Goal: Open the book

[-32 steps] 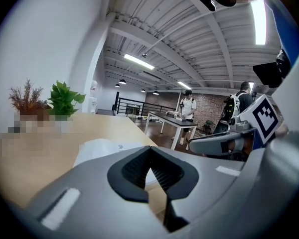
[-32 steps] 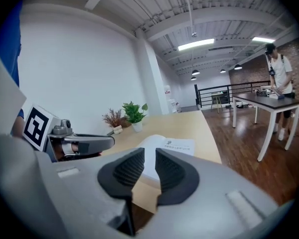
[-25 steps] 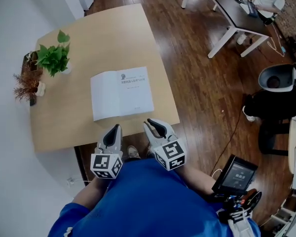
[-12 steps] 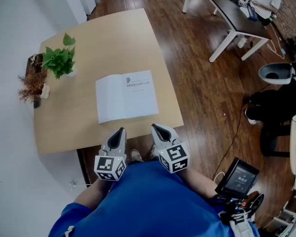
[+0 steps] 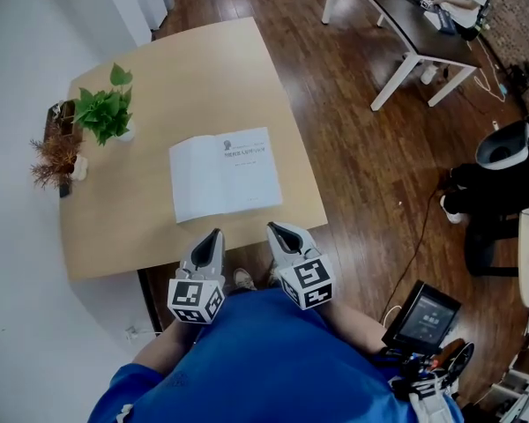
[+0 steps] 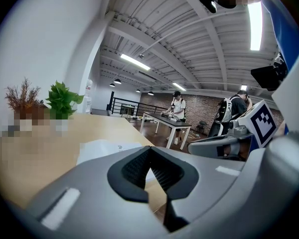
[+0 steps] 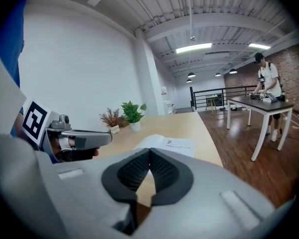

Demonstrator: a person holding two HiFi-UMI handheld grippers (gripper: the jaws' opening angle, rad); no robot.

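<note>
Open book (image 5: 225,173) lies flat on the bench (image 5: 115,227), left hand-held gripper (image 5: 215,234) and right hand-held gripper (image 5: 272,228) both closed, empty, hanging off the near edge; risk: unheld thin front leaves may spring back and shut it.

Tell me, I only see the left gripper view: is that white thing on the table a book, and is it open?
Observer: Yes. The head view shows the book lying open and flat, two white pages up, on the table.
Visitor: Is anything touching it?
Observer: No. The left gripper and the right gripper are both held by the table's front edge, apart from the book.
Visitor: Is the other claw holding something?
Observer: No. The right gripper view shows its jaws together with nothing between them.
</note>
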